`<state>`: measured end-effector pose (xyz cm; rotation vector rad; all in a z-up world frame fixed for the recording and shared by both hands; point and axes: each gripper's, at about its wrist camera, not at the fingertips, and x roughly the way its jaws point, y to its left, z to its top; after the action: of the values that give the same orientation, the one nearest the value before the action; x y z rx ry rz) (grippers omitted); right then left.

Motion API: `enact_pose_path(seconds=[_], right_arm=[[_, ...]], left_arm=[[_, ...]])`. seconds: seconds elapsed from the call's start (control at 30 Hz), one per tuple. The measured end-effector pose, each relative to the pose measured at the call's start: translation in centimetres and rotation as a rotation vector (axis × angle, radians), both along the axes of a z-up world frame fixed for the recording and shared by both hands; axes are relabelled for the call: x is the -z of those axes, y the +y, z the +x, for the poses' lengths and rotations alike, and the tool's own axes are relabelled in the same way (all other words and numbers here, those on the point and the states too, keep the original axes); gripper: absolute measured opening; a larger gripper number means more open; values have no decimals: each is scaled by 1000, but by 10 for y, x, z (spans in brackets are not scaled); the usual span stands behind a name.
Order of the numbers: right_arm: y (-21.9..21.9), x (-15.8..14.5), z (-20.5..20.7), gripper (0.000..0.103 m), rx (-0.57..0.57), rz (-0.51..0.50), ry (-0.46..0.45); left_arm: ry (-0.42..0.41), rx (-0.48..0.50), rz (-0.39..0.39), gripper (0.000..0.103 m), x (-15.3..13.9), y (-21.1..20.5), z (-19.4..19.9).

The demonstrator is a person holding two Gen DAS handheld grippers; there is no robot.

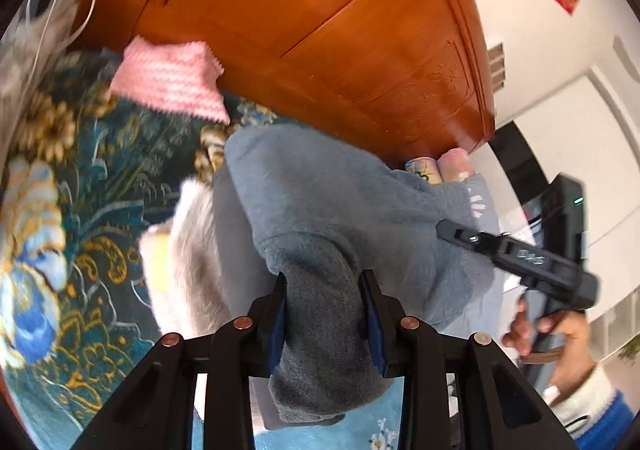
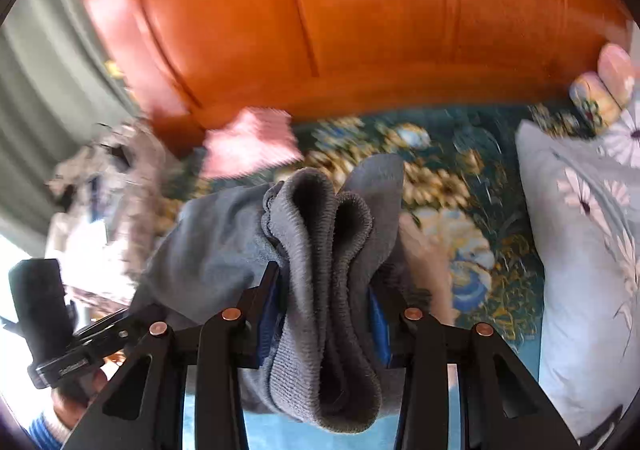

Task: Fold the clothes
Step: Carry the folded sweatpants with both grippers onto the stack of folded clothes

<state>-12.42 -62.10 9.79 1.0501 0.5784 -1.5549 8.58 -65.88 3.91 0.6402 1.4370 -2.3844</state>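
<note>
Left wrist view, left gripper [image 1: 325,304] clamped on grey garment [image 1: 320,210] bunched between its fingers, draped ahead over floral bedspread [image 1: 100,178], right wrist view, right gripper [image 2: 326,290] pinching the garment's ribbed cuff [image 2: 320,218], pillow [image 2: 580,250] to the right.

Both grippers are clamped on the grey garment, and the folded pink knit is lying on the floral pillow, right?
Not quite. Both the left gripper and right gripper do clamp the grey garment, but the pink knit lies on the dark floral bedspread by the wooden headboard, as the left wrist view shows. The floral pillow sits apart.
</note>
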Motion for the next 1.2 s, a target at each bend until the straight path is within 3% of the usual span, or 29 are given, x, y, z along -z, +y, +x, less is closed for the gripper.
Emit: enact_pose_path(seconds=[0.17,0.23,0.4,0.53,0.63,0.77,0.97,1.2], right_arm=[[6,19,-22,49,51,-31,-71],[12,12,-24,53,43,-49,-88],[29,-17,-25,57,36,-72,-55],[41,-47,-9,57,64,-189,1],[40,-49,25,57,-42,-233,-17],[27,-16,49,57,-124,-117,29],[24,34,11,57,42,-51,-30],[19,46,6,57,77,-26,-7]], left_arm=[[49,35,43,45,2,-5,13],[68,34,24,58,-9,-2,25],[44,9,-116,61,-46,5,41],[6,69,-245,61,-73,23,22],[-40,110,-278,61,-70,35,6],[-145,116,-281,61,-49,41,-5],[-168,150,-301,61,-41,49,-18],[-346,149,-398,61,-36,63,-39]])
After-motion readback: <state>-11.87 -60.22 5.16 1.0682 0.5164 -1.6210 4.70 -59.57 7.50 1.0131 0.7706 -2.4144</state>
